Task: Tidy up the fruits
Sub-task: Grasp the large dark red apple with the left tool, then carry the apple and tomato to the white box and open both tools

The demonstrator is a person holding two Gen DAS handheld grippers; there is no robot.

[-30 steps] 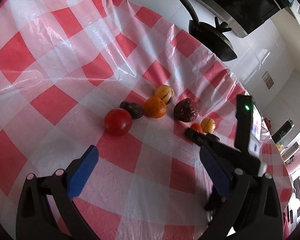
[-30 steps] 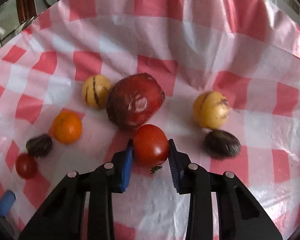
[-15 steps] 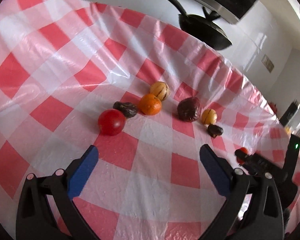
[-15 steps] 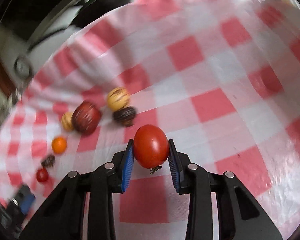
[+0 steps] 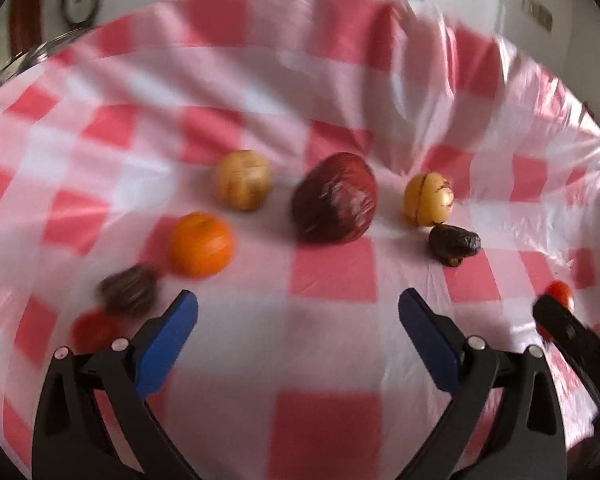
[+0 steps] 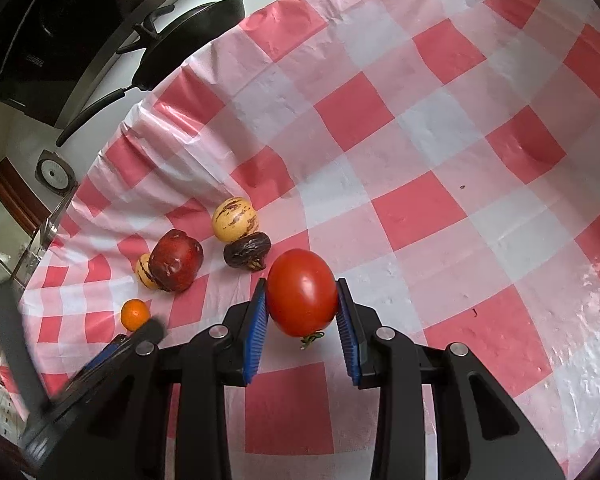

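Right gripper point(image 6: 302, 316) clamps tomato point(image 6: 302, 292) (others near).

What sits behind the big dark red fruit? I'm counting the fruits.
From the right wrist view, a striped yellow fruit peeks out behind the dark red fruit; most of it is covered. The left wrist view shows it whole.
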